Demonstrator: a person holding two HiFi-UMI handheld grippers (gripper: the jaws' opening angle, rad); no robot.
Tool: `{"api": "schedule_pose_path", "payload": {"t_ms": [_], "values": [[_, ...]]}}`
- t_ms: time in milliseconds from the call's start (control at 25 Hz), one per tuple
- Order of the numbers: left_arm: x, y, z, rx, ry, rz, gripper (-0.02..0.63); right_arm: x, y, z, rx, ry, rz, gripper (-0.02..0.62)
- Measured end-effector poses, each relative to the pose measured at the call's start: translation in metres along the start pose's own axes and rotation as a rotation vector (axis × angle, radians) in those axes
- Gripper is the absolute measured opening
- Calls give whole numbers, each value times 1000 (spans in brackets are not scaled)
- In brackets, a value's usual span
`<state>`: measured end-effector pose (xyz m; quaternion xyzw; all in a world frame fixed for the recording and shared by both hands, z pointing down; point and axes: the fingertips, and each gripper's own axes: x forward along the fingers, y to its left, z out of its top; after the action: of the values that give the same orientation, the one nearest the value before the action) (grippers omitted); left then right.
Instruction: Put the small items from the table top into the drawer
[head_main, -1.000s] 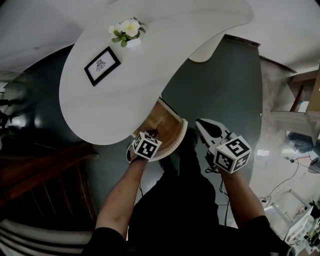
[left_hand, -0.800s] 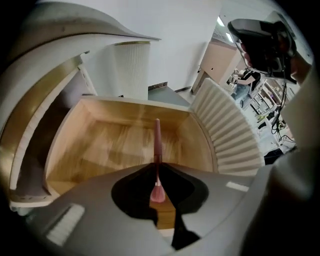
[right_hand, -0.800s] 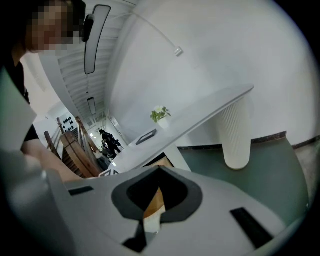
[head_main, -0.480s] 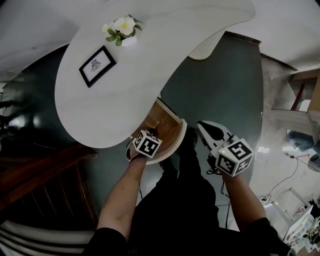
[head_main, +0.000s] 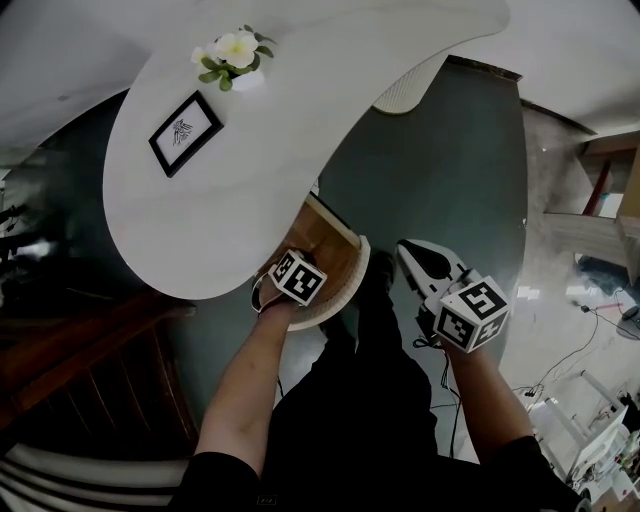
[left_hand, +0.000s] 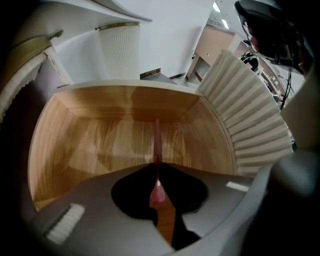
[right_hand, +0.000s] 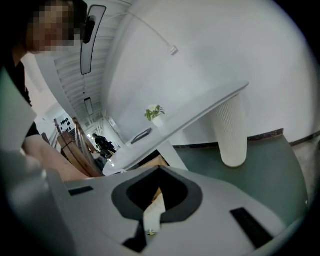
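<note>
The wooden drawer (head_main: 335, 252) stands pulled out under the white curved table top (head_main: 290, 140). My left gripper (head_main: 306, 264) hangs over the drawer, and its marker cube covers the jaws in the head view. In the left gripper view the left gripper (left_hand: 156, 164) is shut on a thin pink stick (left_hand: 156, 140) that points into the bare drawer (left_hand: 100, 145). My right gripper (head_main: 408, 250) is held off to the right, over the green floor. In its own view the right gripper (right_hand: 159, 172) is shut with nothing in it.
A black picture frame (head_main: 185, 132) and a small pot of white flowers (head_main: 230, 55) stand on the table top. A white fluted table leg (head_main: 410, 90) rises behind the drawer. A dark wooden stair rail (head_main: 80, 350) is at the left, and the person's legs are below.
The table has slid left in the head view. My left gripper has moved slightly further over the drawer, and the thin stick that showed ahead of it is now under the cube. The right gripper has barely moved.
</note>
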<state>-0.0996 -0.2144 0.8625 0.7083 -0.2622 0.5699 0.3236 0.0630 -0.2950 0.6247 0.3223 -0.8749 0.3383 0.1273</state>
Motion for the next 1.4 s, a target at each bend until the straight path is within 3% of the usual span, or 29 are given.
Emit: {"api": "schedule_pose_path", "payload": {"t_ms": [440,520,640,1080,1400], "values": [[6,1,-10,29,23,5,48,-7,-7,-5,11,-5,-16,-6],[5,2,-11,30,20,10,95,-7,-7,-5,10,-7,-16,-6],[2,3,-13,19,9,16,100,-8,-4,-4,7,-9,-14,-6],[-40,-3,-4,-47,-132,17,100,-19,23,12,-43,-36,-21,-6],[-90,-19,-22,-43,-222,46,98,-36,80,25,-102,-54,-4,-6]]}}
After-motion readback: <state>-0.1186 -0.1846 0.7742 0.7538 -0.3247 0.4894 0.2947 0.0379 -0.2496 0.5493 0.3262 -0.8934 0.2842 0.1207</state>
